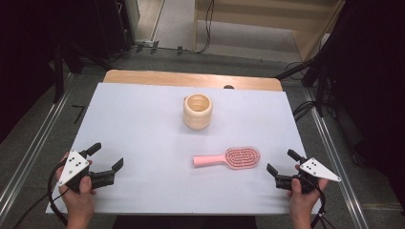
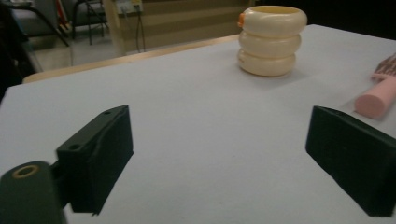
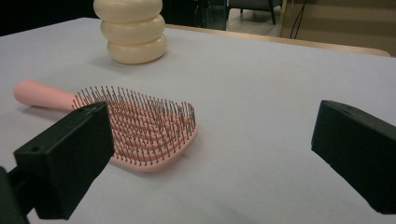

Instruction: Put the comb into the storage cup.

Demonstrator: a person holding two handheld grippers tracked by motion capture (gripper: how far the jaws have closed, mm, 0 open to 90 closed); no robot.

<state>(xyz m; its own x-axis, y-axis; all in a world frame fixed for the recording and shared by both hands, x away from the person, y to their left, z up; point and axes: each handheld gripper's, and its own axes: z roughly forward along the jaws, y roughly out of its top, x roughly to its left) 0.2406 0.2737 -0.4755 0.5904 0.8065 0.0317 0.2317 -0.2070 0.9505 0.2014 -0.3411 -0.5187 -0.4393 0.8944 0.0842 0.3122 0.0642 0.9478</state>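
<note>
A pink hairbrush lies bristles up on the white table cover, handle pointing left. Behind it stands a cream ribbed cup. My left gripper rests low at the front left, open, nothing between its jaws. My right gripper sits at the front right, open and empty, just right of the brush head. In the right gripper view the hairbrush lies close ahead on the left with the cup beyond it. The left gripper view has the cup far ahead and the brush handle at the right edge.
The wooden table edge runs along the back of the cover. Metal rails flank the table on both sides. Cables and dark stands lie on the floor beyond.
</note>
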